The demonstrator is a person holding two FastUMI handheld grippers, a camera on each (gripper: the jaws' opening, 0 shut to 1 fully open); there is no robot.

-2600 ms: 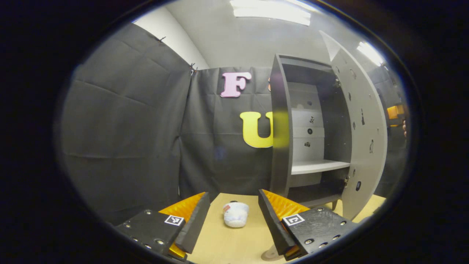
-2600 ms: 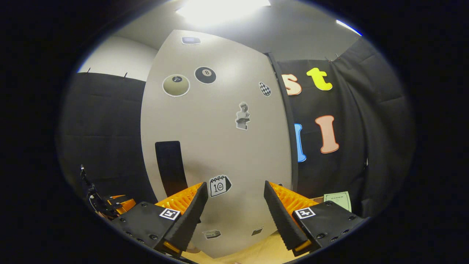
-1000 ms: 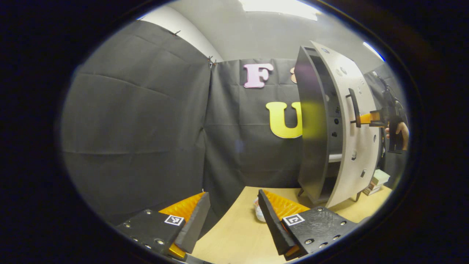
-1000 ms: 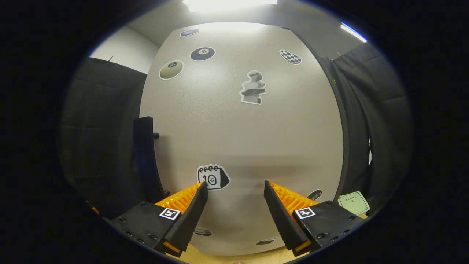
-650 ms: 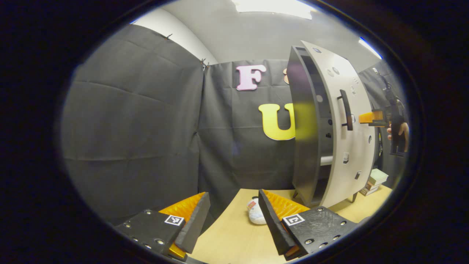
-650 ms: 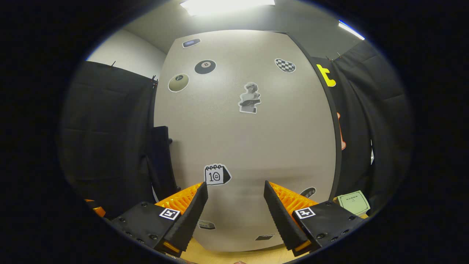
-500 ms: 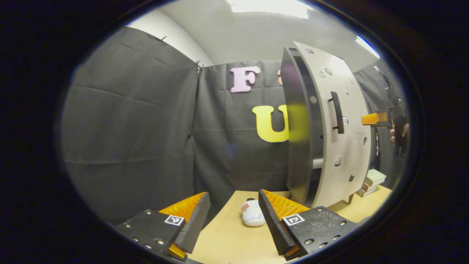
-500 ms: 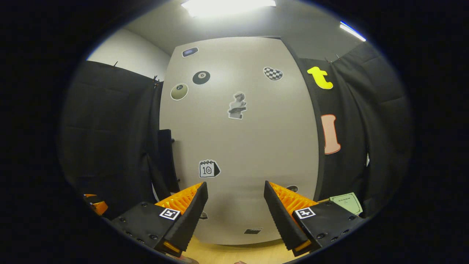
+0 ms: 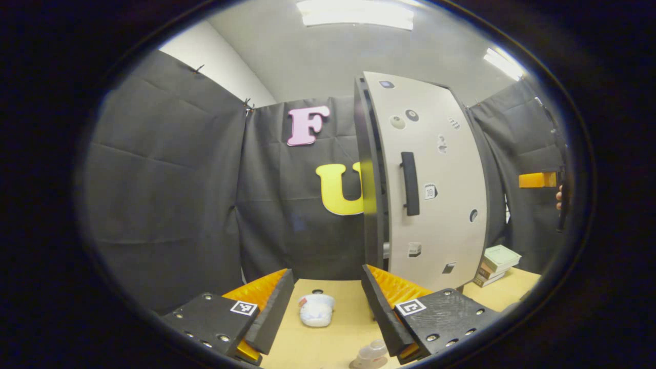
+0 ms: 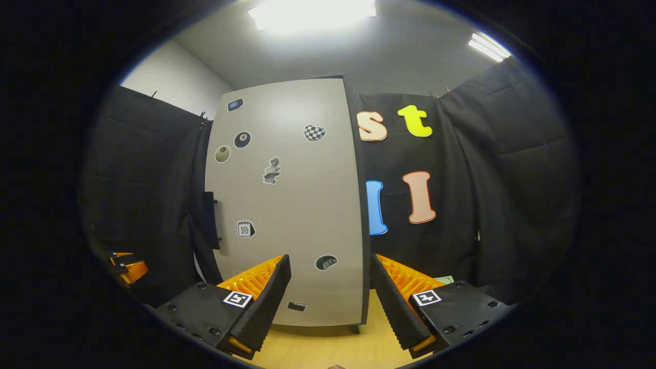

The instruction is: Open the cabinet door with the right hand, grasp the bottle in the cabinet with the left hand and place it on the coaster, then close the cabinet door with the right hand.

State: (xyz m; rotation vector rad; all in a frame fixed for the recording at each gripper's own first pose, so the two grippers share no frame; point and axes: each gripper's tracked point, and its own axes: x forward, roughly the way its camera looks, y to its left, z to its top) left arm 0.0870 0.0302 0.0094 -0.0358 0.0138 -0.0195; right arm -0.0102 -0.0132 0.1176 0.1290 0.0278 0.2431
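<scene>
The grey cabinet's stickered door [image 9: 435,205] stands swung to against the dark cabinet body [image 9: 368,184], with a thin dark seam on the side of its black handle [image 9: 409,183]. My left gripper [image 9: 325,307] is open over the table with nothing between its fingers. A small clear bottle-like thing [image 9: 370,354] shows at the bottom edge, partly cut off. In the right gripper view the door [image 10: 287,205] faces me, handle [image 10: 210,220] on its left. My right gripper [image 10: 330,292] is open and apart from the door. From the left gripper view, the right gripper [image 9: 537,180] hangs right of the cabinet.
A white rounded object with a red label [image 9: 316,309] lies on the wooden table [image 9: 328,343] between the left fingers. Stacked books [image 9: 496,260] sit right of the cabinet. A green paper [image 10: 443,280] lies behind the right gripper's right finger. The left gripper [image 10: 127,267] shows at far left.
The cabinet door has swung from wide open to almost shut. The right gripper has drawn back from the door. The left gripper's view has turned, bringing the door's front face into sight.
</scene>
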